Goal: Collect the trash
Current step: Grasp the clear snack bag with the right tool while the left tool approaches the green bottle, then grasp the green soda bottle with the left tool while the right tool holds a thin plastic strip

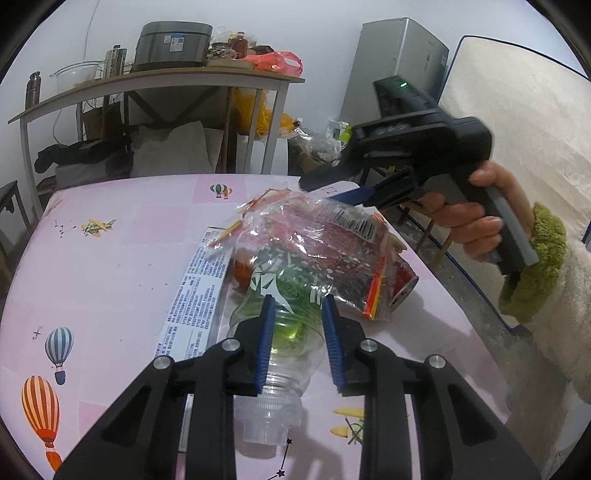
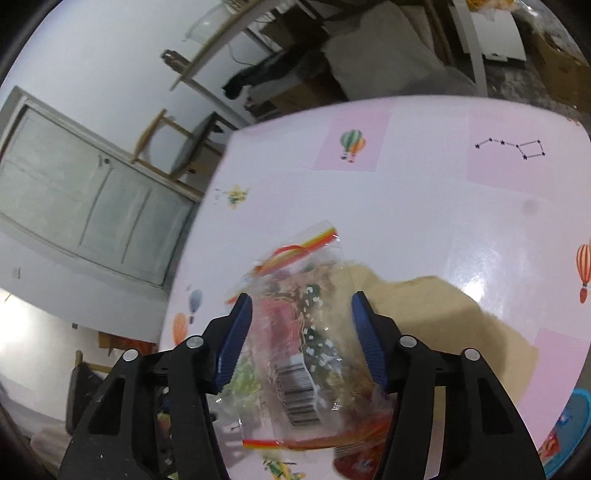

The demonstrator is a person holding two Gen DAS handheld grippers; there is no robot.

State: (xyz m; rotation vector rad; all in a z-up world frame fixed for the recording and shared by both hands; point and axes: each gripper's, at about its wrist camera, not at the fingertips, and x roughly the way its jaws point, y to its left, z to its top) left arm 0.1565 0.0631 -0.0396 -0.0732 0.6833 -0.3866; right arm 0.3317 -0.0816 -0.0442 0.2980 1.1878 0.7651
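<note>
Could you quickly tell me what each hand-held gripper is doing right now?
Left hand-held gripper: closed on the plastic bottle.
Right hand-held gripper: open around the clear wrapper.

A pink tablecloth (image 1: 110, 258) printed with balloons and planes is covering the near table. Behind it, a wooden shelf (image 1: 155, 79) is standing against the white wall (image 1: 66, 33), a grey fridge (image 1: 399, 62) is sitting to the shelf's right, and a pale door (image 2: 74, 206) is showing in the right wrist view.
</note>
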